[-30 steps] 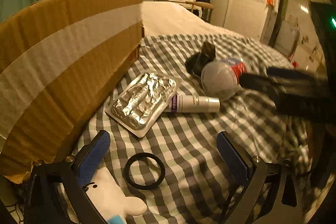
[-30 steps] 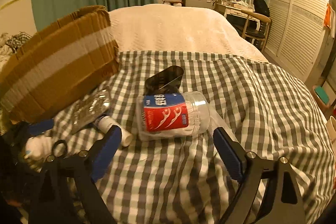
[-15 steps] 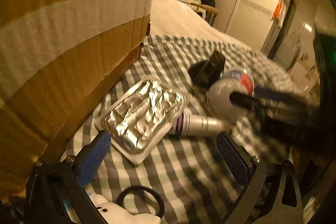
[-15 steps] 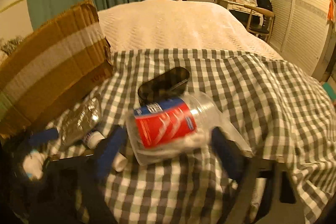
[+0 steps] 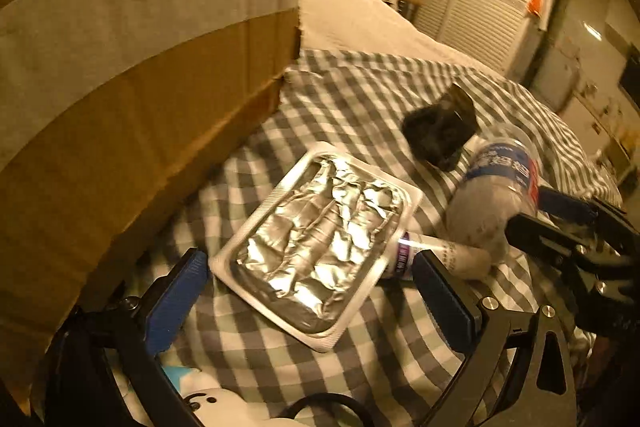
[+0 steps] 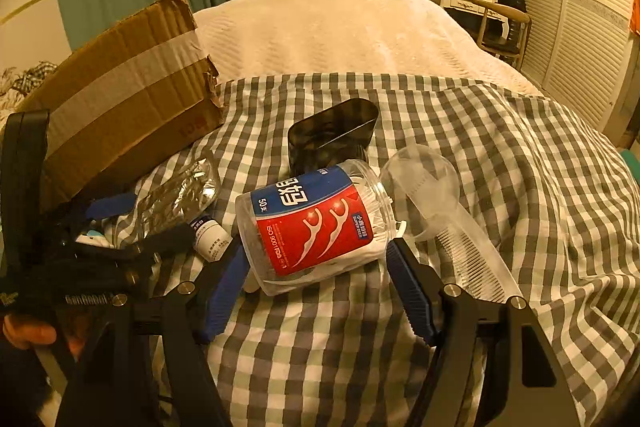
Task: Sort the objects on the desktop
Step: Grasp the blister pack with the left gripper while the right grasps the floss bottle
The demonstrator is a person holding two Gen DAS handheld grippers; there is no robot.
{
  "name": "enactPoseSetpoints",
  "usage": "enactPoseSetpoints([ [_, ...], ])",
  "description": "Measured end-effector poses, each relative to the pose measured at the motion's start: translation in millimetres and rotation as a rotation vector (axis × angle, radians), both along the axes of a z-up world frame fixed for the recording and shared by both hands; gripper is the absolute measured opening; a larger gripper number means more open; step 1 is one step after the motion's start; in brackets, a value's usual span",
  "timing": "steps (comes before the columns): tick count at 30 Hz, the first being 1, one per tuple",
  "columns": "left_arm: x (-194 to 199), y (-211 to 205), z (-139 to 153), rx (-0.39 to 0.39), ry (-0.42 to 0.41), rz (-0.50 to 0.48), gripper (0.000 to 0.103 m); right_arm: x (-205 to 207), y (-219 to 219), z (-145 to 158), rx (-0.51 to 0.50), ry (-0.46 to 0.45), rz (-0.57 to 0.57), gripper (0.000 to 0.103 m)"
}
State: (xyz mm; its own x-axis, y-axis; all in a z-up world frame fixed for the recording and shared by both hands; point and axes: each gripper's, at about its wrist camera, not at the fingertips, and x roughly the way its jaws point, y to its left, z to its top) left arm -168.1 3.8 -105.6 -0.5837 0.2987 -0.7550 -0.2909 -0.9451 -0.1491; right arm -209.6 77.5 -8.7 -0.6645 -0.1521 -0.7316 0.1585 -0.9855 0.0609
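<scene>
Since the earlier view, our left gripper (image 5: pixel 308 291) had slid forward, bringing the foil tray (image 5: pixel 316 247) between its wide-open, empty jaws. Our right gripper (image 6: pixel 316 271) had narrowed from its wider spread onto the floss jar (image 6: pixel 312 227); its blue pads flanked the jar, seemingly pressing its sides. Jar: lying on its side, long axis running across the jaws, mouth toward the clear comb (image 6: pixel 460 227) at right. Tray: long axis running away from us, cardboard box (image 5: pixel 140 67) to left.

We log clear floss-pick jar (image 6: pixel 316 227) on its side on checked cloth, foil blister tray (image 5: pixel 316 247) flat beside white tube (image 5: pixel 436 257), dark case (image 6: pixel 332 135) behind jar, clear comb (image 6: pixel 460 239) alongside.
</scene>
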Motion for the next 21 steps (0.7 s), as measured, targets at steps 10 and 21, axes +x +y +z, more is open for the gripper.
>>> enactPoseSetpoints([
  [10,8.7,1.3,9.3,0.007,0.029,-0.063,0.073,2.3,-0.1,3.3,-0.001,-0.006,-0.015,0.069],
  [21,21.1,11.3,22.9,-0.031,0.071,-0.122,0.073,2.4,-8.7,12.0,-0.007,-0.01,0.014,0.038],
])
